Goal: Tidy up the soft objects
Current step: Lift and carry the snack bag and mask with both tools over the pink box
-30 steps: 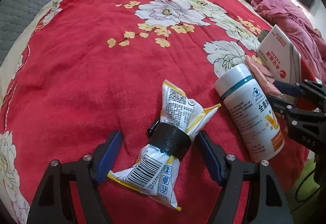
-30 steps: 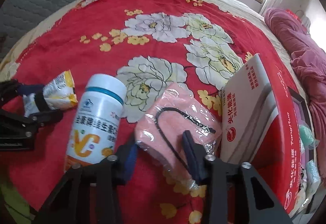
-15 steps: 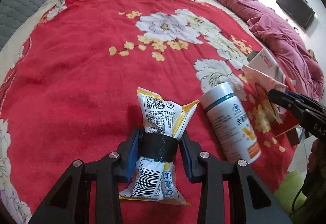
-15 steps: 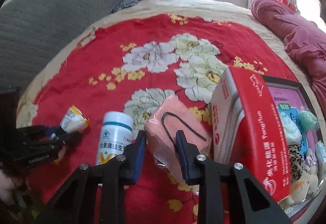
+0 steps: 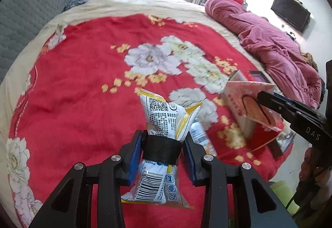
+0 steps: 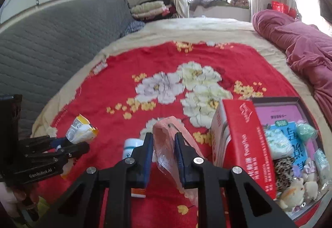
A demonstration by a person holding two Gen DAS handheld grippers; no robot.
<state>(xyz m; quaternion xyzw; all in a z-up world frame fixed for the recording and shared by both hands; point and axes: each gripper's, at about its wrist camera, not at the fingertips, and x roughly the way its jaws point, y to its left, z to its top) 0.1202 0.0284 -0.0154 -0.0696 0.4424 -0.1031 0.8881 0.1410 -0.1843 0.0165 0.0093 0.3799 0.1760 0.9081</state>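
Note:
My left gripper (image 5: 162, 149) is shut on a white and yellow snack packet (image 5: 164, 115) at its black band, holding it above the red flowered bedspread (image 5: 83, 93). The right wrist view shows that packet (image 6: 81, 131) in the left gripper (image 6: 68, 145) at the left edge. My right gripper (image 6: 164, 145) is shut on a pink cloth in clear plastic wrap (image 6: 166, 130), also lifted. From the left wrist view, the pink cloth (image 5: 255, 107) hangs in the right gripper (image 5: 261, 101) on the right side.
A white bottle (image 6: 130, 145) lies on the bedspread between the grippers. A red carton (image 6: 242, 136) stands on edge beside an open dark-rimmed box (image 6: 290, 101) holding several soft toys and packets. A purple quilt (image 5: 269, 41) lies far right, a grey headboard (image 6: 51, 41) left.
Both grippers shut on their items, the left on the snack packet and the right on the pink cloth, and both rose off the bedspread with them.

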